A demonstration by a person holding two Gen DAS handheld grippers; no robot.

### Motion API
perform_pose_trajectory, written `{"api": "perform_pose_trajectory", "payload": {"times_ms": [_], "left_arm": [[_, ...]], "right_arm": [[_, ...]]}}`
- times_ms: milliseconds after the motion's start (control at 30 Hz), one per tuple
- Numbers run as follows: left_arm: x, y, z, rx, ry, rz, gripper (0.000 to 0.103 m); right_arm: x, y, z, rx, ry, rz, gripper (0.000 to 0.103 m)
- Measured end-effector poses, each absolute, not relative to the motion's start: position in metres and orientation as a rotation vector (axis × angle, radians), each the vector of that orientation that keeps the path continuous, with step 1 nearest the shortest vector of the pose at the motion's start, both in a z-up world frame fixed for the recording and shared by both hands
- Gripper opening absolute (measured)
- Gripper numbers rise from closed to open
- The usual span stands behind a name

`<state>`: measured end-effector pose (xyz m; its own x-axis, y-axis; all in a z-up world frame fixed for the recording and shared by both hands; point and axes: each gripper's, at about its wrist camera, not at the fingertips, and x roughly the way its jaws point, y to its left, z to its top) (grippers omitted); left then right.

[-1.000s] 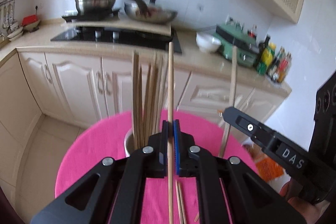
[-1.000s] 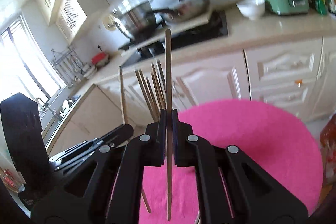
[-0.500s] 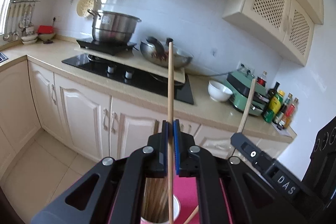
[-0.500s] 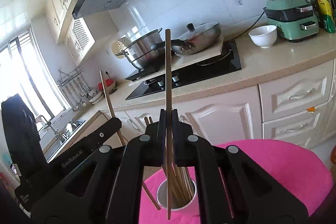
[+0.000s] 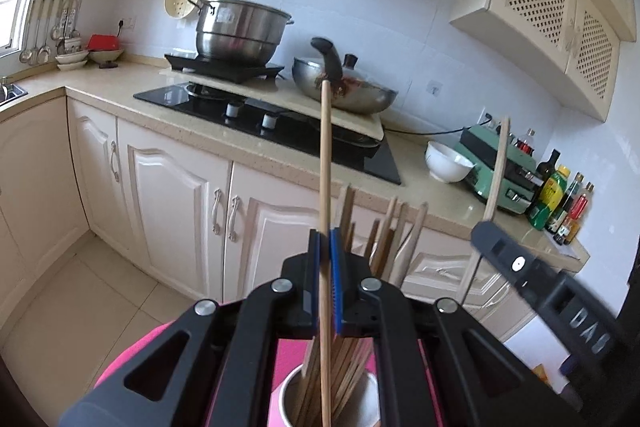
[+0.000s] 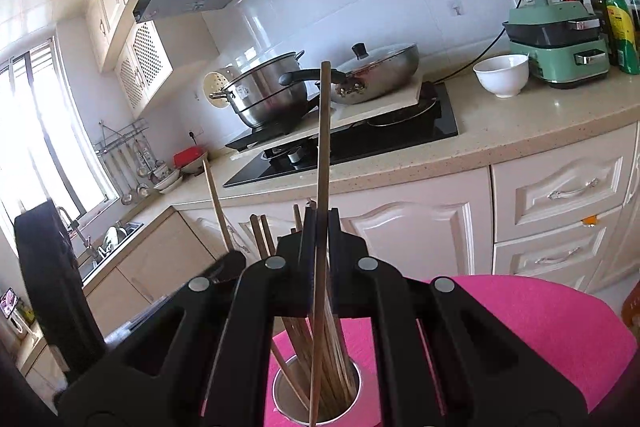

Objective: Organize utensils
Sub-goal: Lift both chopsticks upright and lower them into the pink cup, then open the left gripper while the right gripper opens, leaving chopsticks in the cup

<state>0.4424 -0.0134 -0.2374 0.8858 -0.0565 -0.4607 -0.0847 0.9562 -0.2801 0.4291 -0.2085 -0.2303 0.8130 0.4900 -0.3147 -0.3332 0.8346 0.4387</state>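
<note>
Holding both grippers side by side above the metal cup (image 6: 316,393), we are seeing each one tilted a little downward toward it. The left gripper (image 5: 325,259) is pinching a pale chopstick (image 5: 325,163) between its blue pads, upright, its lower end reaching down into the cup's mouth among the sticks already there. The right gripper (image 6: 320,239) is pinching a darker chopstick (image 6: 323,147) in the same upright way, its lower tip showing at the cup's near rim; we cannot tell whether it is inside or just in front. The cup is standing on a pink cloth (image 6: 520,323), near its left edge in the right wrist view, with open cloth to the right. The bundle of brown chopsticks (image 5: 384,239) in the cup is fanning outward, leaving gaps at the rim. Each gripper's body is appearing close beside the other, so side room is tight. Kitchen cabinets (image 5: 172,195) are standing well behind.
</note>
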Motion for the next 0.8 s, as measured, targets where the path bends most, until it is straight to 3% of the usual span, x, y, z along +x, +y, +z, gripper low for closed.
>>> {"api": "perform_pose_trajectory", "payload": {"times_ms": [800], "left_arm": [[0.408,-0.028,-0.272,-0.154,0.610,0.011,0.006]], "right_arm": [[0.397,-0.192,-0.252,0.176,0.501,0.440,0.006]]}}
